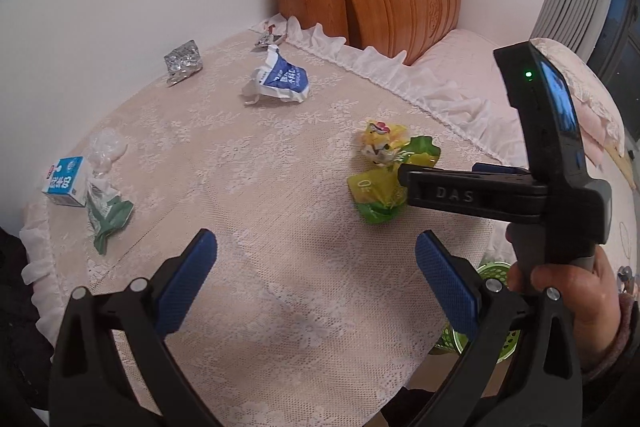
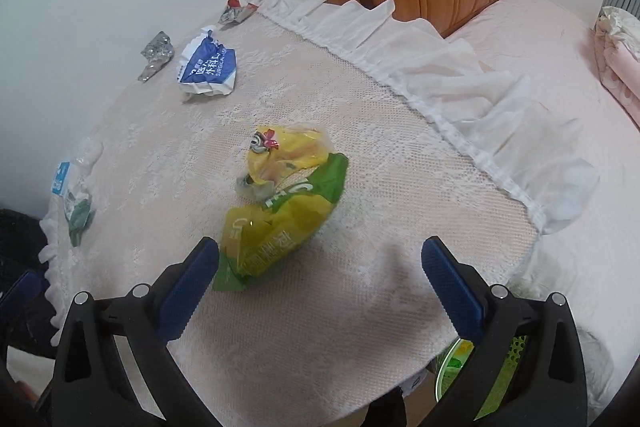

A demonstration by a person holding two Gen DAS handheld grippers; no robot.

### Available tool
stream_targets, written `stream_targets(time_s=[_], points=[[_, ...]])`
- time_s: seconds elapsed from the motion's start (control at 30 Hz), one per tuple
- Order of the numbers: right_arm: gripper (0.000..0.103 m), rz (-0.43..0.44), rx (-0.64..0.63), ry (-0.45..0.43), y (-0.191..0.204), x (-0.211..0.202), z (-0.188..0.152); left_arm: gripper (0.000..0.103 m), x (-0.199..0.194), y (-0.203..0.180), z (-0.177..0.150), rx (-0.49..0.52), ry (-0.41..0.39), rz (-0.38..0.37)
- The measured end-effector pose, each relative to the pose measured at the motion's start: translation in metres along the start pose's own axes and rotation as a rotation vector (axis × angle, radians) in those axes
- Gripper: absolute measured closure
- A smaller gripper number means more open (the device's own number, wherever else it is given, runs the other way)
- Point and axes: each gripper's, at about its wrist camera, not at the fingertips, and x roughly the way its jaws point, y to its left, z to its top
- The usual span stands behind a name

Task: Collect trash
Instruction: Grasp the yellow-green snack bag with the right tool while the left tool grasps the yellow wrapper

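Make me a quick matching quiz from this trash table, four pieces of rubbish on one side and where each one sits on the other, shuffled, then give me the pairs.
Things:
1. yellow-green snack bag
2. blue and white mask wrapper
3. small milk carton
4. silver foil wrapper

Places:
A. far side of the table, close to the white wall
B. left edge of the table, beside a green wrapper
C. just ahead of the right tool
D. between the foil and the wooden headboard

Pairs: 1-C, 2-D, 3-B, 4-A

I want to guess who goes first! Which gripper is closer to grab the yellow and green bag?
Probably the right gripper. It is open, and the yellow and green bag lies right by its fingertips. The left gripper is open too, but sits farther back over bare lace tablecloth.
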Motion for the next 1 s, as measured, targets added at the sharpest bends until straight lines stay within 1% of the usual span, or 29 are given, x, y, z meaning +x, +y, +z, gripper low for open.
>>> stream_targets(time_s=[0.1, 0.17, 0.2, 0.23, 0.27, 0.33, 0.4, 0.6, 0.67, 0.77, 0.9, 1.0], points=[[0.003, -0.044, 0.022, 0.006, 0.013, 0.016, 0.002, 0.008, 0.001, 0.010, -0.001, -0.012, -0.002, 0.017], [0.011, -0.062, 0.021, 0.014, 0.017, 0.024, 0.002, 0.008, 0.001, 0.015, -0.001, -0.019, -0.003, 0.021], [0.019, -0.069, 0.015, 0.020, 0.018, 0.027, 0.001, 0.008, 0.002, 0.017, -0.001, -0.023, -0.003, 0.021], [0.023, -0.074, 0.010, 0.018, 0.018, 0.028, 0.001, 0.008, 0.003, 0.019, 0.000, -0.027, -0.001, 0.020], [0.024, -0.079, 0.001, 0.009, 0.019, 0.028, 0.000, 0.008, 0.003, 0.021, 0.000, -0.029, 0.000, 0.019], [0.038, -0.072, -0.004, 0.006, 0.018, 0.028, -0.002, 0.008, 0.005, 0.022, 0.001, -0.031, 0.001, 0.019], [0.049, -0.048, 0.000, 0.013, 0.014, 0.026, -0.002, 0.008, 0.008, 0.022, 0.003, -0.028, 0.001, 0.016], [0.050, 0.010, 0.038, 0.009, -0.005, 0.015, -0.007, 0.008, 0.013, 0.009, 0.017, 0.014, -0.025, -0.002], [0.050, 0.003, 0.037, -0.009, -0.011, 0.006, -0.008, 0.008, 0.020, 0.003, 0.024, 0.025, -0.022, -0.015], [0.050, -0.038, 0.019, -0.052, -0.029, -0.018, -0.015, 0.008, 0.039, -0.010, 0.037, 0.045, -0.011, -0.051], [0.050, -0.129, 0.033, -0.092, -0.063, -0.053, -0.029, 0.008, 0.078, -0.039, 0.056, 0.083, 0.019, -0.087], [0.050, -0.201, 0.060, -0.102, -0.091, -0.072, -0.042, 0.008, 0.114, -0.056, 0.067, 0.079, 0.074, -0.105]])
